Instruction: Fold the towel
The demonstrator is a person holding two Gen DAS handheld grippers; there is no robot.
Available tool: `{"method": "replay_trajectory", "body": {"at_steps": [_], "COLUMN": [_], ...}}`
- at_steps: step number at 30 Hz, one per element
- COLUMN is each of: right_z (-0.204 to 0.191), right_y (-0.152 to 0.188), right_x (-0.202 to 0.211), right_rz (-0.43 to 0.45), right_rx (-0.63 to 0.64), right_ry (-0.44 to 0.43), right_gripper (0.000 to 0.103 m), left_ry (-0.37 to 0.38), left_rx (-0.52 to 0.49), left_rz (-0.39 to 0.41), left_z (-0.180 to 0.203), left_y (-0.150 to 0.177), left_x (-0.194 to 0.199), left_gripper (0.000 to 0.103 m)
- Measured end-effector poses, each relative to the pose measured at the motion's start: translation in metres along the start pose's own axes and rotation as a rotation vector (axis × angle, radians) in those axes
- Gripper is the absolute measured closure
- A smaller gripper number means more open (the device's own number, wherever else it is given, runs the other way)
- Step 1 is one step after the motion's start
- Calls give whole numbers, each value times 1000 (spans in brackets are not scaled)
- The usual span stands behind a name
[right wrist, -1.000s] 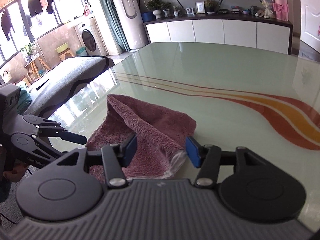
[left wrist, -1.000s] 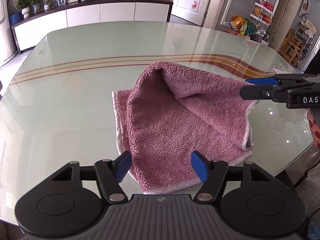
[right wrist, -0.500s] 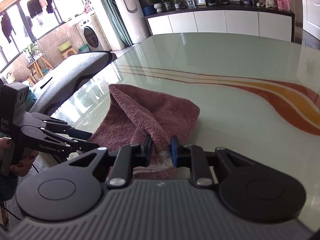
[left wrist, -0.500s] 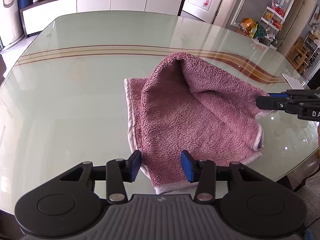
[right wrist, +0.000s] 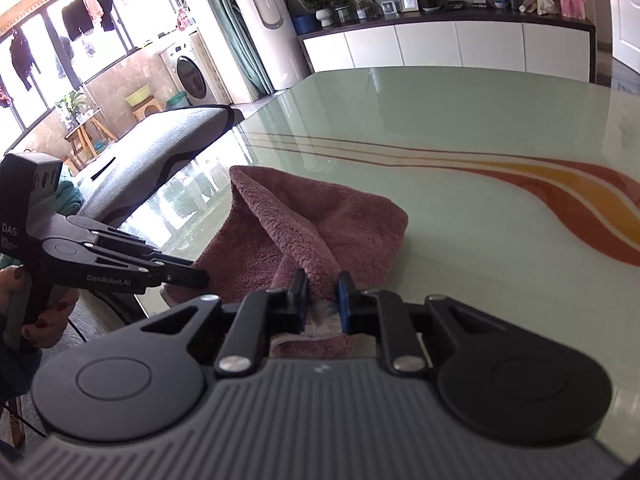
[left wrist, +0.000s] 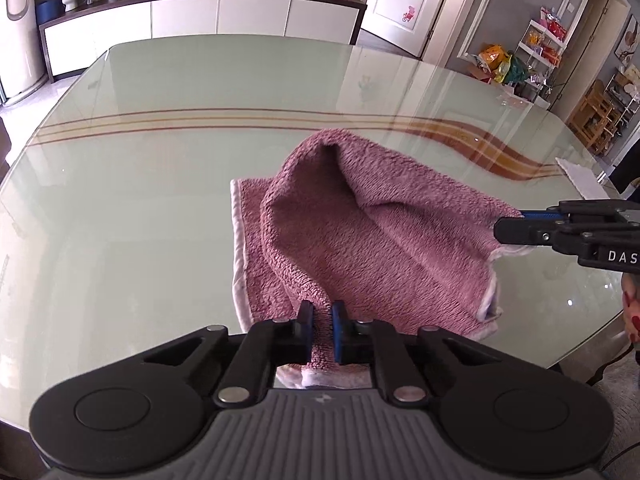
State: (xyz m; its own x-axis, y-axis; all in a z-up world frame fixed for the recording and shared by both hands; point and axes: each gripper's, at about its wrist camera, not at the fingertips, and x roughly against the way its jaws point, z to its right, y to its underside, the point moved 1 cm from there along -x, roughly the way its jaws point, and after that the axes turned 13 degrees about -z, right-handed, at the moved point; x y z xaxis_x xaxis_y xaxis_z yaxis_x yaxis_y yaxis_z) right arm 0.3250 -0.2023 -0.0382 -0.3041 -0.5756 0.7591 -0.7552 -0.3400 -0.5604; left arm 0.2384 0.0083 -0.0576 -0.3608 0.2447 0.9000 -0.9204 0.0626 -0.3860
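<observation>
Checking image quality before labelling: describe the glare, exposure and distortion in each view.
Left wrist view: the glass table mirrors the cabinets, and fisheye bends its edge; the towel is sharp. Right wrist view: the windows are blown out, the table reflects them, and the frame is slightly soft.

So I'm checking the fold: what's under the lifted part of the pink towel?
Under the raised top layer of the towel lies its bottom layer, white-edged, on the glass table. Inside the fold is hidden.
</observation>
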Motion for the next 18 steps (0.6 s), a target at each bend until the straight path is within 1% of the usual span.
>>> {"method": "replay_trajectory", "body": {"at_steps": [3, 10, 18], "right_z": [3, 20, 64], "right_y": [1, 9, 42], "right_x": [6, 28, 72], "right_rz": [20, 69, 149], "right_rx": [-14, -65, -216], "right_ry": [-15, -15, 16], "right_gripper": [90, 90, 90], "left_ry": [19, 58, 116], "left_rx": [-12, -97, -247], "left_rz": [19, 69, 96], "left_z": [8, 44, 113], "left_y": [-5, -26, -60], "left_x": [8, 25, 28], "left_gripper": [95, 95, 94]}}
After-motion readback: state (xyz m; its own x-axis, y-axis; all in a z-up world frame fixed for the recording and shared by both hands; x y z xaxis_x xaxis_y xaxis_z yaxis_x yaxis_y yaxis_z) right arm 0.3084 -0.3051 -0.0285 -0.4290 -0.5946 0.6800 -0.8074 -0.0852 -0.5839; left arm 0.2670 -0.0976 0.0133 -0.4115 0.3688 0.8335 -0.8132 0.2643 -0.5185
